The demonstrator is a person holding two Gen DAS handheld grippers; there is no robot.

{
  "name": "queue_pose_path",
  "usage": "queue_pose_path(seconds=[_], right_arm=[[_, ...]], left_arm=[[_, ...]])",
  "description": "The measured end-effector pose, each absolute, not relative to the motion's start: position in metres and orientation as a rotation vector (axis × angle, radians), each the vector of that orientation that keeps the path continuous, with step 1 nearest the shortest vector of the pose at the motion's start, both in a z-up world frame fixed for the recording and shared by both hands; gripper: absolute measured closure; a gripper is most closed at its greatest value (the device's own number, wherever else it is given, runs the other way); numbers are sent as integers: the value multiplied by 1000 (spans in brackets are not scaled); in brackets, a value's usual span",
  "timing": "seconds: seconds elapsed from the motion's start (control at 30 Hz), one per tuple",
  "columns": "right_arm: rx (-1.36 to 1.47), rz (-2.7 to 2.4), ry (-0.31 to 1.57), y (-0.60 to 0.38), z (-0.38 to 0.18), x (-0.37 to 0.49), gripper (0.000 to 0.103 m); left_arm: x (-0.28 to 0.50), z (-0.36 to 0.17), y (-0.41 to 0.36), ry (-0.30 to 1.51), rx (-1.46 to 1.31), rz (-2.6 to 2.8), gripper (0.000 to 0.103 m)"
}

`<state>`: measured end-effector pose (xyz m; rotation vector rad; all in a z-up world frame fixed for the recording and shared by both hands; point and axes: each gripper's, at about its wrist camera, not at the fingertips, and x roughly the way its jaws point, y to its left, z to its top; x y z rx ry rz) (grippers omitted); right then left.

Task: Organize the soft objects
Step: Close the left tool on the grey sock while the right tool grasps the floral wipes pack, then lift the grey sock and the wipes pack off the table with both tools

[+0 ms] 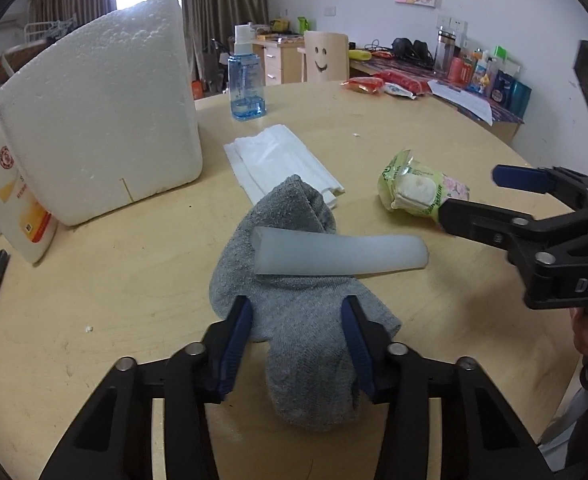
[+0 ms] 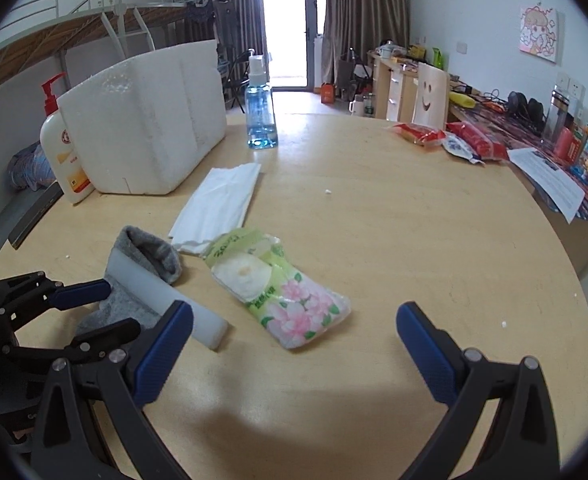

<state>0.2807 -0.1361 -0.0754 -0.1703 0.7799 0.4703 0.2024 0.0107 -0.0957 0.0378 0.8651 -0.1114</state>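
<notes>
The table is seen in pale, lightly grained wood. A grey knitted sock is crossed by a translucent white tube. To the right, a tissue pack is printed in light green with pink flowers. Farther off, folded white paper and a white foam box with a pebbled surface are shown. A clear bottle holds blue liquid; a white bottle carries a red pump. Black frames and blue pads mark the left hand-held gripper and the right hand-held gripper.
</notes>
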Motion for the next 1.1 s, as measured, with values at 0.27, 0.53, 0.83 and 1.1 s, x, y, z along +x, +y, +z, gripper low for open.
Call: queue_pose_path(seconds=[0.27,0.53,0.83,1.1], right_arm=[[-226,480,787,-123,-77,288,1],[-314,475,836,-120,-88,301,18],[-333,523,854,-114,-95,299,49],[-230,552,842,-125,-91,297,59]], left_arm=[[200,-95,11,855,36,-120,84],[201,-94,14,855,17,-135,88],[202,-94,18,854,-17,-145,91],[199,-93,17,839,-11,-137,93]])
